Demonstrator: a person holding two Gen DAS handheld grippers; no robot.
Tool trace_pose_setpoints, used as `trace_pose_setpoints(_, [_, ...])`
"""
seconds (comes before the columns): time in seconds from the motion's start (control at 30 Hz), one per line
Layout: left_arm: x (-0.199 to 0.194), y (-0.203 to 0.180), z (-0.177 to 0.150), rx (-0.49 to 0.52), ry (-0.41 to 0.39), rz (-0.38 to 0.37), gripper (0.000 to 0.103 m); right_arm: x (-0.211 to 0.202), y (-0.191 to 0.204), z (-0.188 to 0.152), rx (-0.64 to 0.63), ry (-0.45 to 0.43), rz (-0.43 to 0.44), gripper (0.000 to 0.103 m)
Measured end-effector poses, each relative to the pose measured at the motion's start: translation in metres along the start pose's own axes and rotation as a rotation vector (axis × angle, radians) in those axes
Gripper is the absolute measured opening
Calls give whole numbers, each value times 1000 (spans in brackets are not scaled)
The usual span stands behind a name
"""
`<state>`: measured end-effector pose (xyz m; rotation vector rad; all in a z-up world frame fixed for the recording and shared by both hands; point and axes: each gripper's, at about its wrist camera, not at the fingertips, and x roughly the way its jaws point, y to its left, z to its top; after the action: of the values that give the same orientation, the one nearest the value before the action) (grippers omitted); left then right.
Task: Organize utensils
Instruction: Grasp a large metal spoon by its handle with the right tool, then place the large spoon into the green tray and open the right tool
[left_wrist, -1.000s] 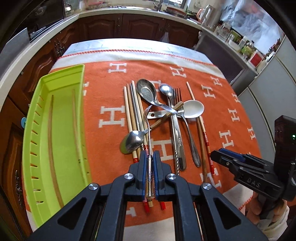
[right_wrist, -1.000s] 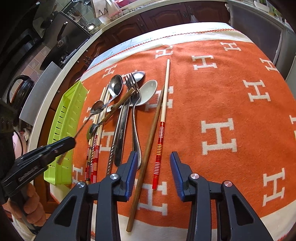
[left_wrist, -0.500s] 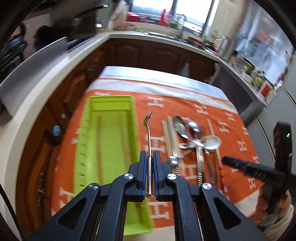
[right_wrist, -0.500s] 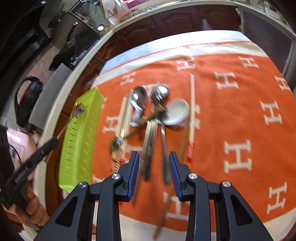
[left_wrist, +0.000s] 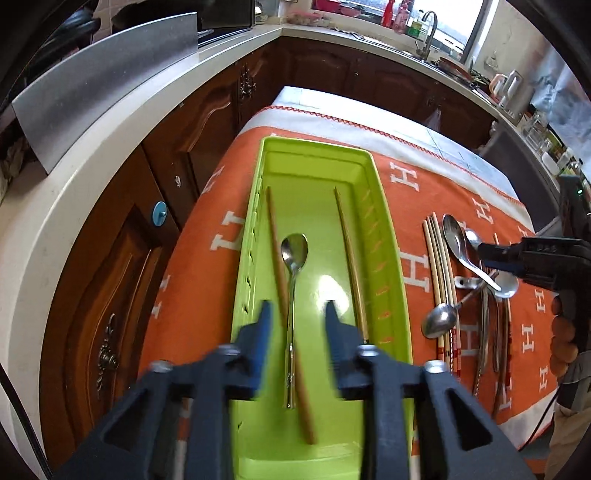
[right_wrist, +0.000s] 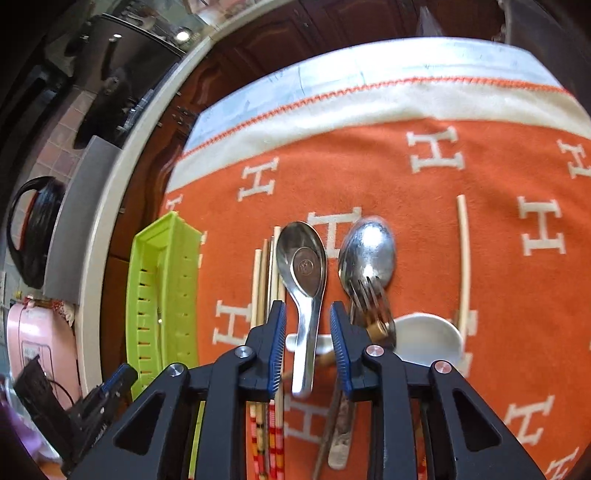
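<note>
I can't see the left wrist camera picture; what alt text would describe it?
An open claw hovers over a lime-green tray holding a long metal spoon and two wooden chopsticks. More utensils lie on the orange cloth to the right, where a second claw reaches in.

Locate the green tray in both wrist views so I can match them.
Left wrist: green tray runs up the centre, holding a long-handled spoon and two wooden chopsticks, with the open left hand-held gripper above it.
Right wrist: same tray at left, seen side-on, slotted wall facing.
Shared landmark: wide steel spoon on the orange cloth.
</note>
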<state>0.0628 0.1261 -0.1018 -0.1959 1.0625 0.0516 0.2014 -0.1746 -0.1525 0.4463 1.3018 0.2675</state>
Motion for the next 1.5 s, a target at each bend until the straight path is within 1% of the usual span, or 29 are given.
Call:
trace_pose_setpoints(0.07, [-1, 2, 6, -7, -24, 13, 56, 11, -2, 5, 8, 21, -3, 23])
trace_pose_setpoints(0.17, [-3, 5, 16, -3, -59, 34, 59, 24, -3, 10, 11, 44, -20, 21])
trace_pose_setpoints(0.27, [-4, 10, 26, -37, -71, 21, 64, 35, -3, 13, 7, 62, -44, 16])
trace_pose_setpoints(0.33, [-5, 12, 29, -51, -78, 19, 65, 40, 0, 13, -10, 58, -68, 15])
trace_pose_setpoints(0.47, [-1, 11, 28, -44, -74, 56, 65, 46, 15, 12, -69, 52, -145, 10])
trace_pose_setpoints(0.53, [0, 11, 26, -43, -66, 54, 65, 45, 19, 8, -89, 43, -171, 3])
trace_pose_setpoints(0.57, [1, 11, 25, -44, -62, 53, 65, 45, 21, 6, -99, 28, -187, 3])
trace_pose_setpoints(0.63, [1, 12, 24, -49, -59, 57, 66, 43, 22, 2, -109, -1, -187, 2])
trace_pose_setpoints(0.73, [-1, 15, 24, -55, -66, 74, 68, 39, 19, -5, -88, -26, -165, 1])
trace_pose_setpoints(0.8, [-3, 17, 24, -67, -62, 84, 76, 32, 15, -9, -52, -40, -139, 1])
trace_pose_setpoints(0.9, [-4, 22, 23, -85, -61, 80, 77, 15, 11, -17, 6, -57, -78, 1])
trace_pose_setpoints(0.97, [-4, 23, 22, -90, -58, 98, 77, 5, 16, -24, 17, -66, -42, 1])
trace_pose_setpoints(1.03, [-3, 24, 21, -88, -56, 127, 77, -5, 27, -31, 24, -72, 3, 1])
trace_pose_setpoints(1.13, [-5, 24, 20, -82, -59, 158, 77, -19, 56, -46, 3, -85, 62, 1])
trace_pose_setpoints(1.23, [-8, 25, 18, -77, -63, 179, 82, -22, 86, -59, -25, -74, 110, 1])
trace_pose_setpoints(1.3, [-11, 26, 16, -80, -67, 194, 86, -22, 102, -66, -38, -65, 128, 1])
trace_pose_setpoints(1.4, [-15, 32, 16, -88, -70, 216, 87, -15, 127, -78, -55, -41, 147, 1])
trace_pose_setpoints(1.5, [-17, 37, 15, -105, -69, 214, 87, 0, 140, -87, -70, 2, 148, 1])
